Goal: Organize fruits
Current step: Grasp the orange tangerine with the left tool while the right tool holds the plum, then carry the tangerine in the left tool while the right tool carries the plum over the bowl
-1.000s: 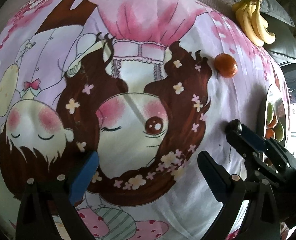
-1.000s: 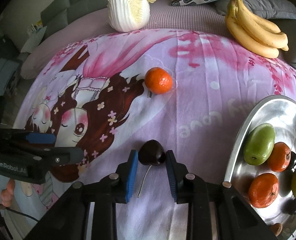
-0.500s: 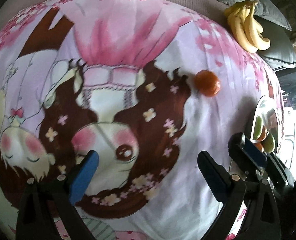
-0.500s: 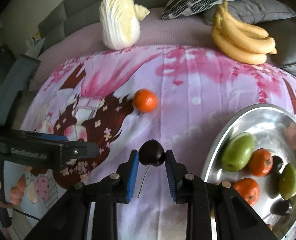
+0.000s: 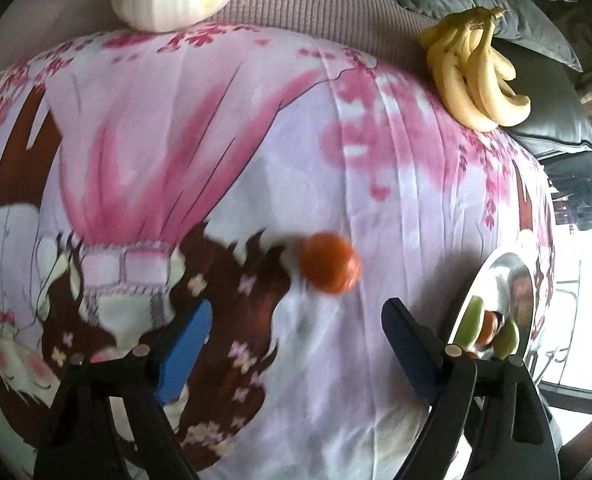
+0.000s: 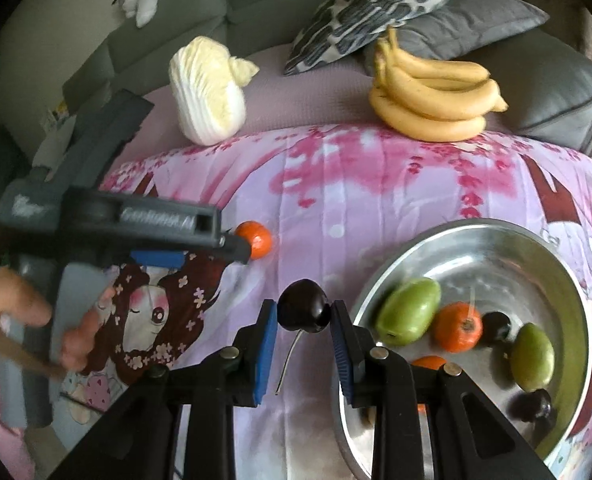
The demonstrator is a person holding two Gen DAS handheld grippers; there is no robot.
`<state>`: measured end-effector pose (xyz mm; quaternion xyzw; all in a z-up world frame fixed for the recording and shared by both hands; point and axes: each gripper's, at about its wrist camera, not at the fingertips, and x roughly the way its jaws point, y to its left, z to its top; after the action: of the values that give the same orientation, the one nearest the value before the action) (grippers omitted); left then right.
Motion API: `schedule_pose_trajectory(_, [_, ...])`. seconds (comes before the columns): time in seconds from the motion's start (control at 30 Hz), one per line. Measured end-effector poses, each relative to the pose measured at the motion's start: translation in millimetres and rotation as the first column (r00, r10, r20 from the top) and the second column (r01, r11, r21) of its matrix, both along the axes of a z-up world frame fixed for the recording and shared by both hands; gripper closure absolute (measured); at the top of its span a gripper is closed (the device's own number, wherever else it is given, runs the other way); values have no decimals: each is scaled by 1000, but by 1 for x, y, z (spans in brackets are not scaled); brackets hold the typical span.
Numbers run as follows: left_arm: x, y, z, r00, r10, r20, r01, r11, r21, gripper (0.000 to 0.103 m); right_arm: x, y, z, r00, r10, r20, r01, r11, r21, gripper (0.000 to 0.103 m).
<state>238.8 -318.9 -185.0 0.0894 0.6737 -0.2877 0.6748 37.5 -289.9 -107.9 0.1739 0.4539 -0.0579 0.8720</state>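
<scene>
1. One dark cherry (image 6: 304,311) is clamped between the blue pads of the right tongs (image 6: 305,338), its stem hanging down between the fingers, above the pink cartoon blanket (image 6: 336,184).
2. Just right of those tongs lies one steel bowl (image 6: 448,236); its near rim passes under the right finger.
3. In the bowl I count two green fruits, the nearer (image 6: 409,311) and the farther (image 6: 533,357). I also count two oranges there, one whole (image 6: 458,326) and one half hidden behind the finger (image 6: 428,361). At least two dark cherries lie there too, (image 6: 496,327) and (image 6: 539,405).
4. One loose orange (image 5: 330,263) lies on the blanket ahead of the left tongs (image 5: 296,330), between the lines of their two fingers but beyond the tips. These tongs stand wide apart and hold nothing.
5. Far ahead of both tongs sit one bunch of bananas (image 6: 436,100) and one napa cabbage (image 6: 208,92), the cabbage to the left. Two cushions (image 6: 376,8) lie behind them.
6. Against half a second ago, the loose orange sits larger, lower and more central in the left wrist view. In the right wrist view the bowl has come closer under the right tongs, and the cherry stays gripped as before.
</scene>
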Motion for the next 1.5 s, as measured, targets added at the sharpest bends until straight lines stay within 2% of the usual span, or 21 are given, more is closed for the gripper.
schedule_pose_trajectory(0.2, [3,-34,-12,1000,-8,-21,9,999,39,30,-11,-20,3,998,-60,2,60,998,11,74])
schedule_pose_trajectory(0.43, [-2,-43,-16,1000,-19,-12,19,999,40,44,-19,-28,8,997,-74,13,74,997,24,74])
schedule_pose_trajectory(0.5, [1,-44,-16,1000,-13,-13,14,999,38,56,-20,-29,8,997,-75,14,75,997,26,74])
schedule_pose_trajectory(0.63, [6,-52,-15,1000,-13,3,13,999,51,66,-21,-33,9,996,-84,15,84,996,29,74])
schedule_pose_trajectory(0.97, [-10,-44,-6,1000,0,15,0,1000,25,67,-28,-43,11,994,-104,18,103,993,51,74])
schedule_pose_trajectory(1.27, [-60,-70,21,993,-109,50,108,994,25,67,-41,-72,10,984,-177,5,176,982,65,74])
schedule_pose_trajectory(1.5, [-100,-95,32,981,-191,40,192,981,-20,67,-56,-101,12,968,-249,9,248,966,76,74])
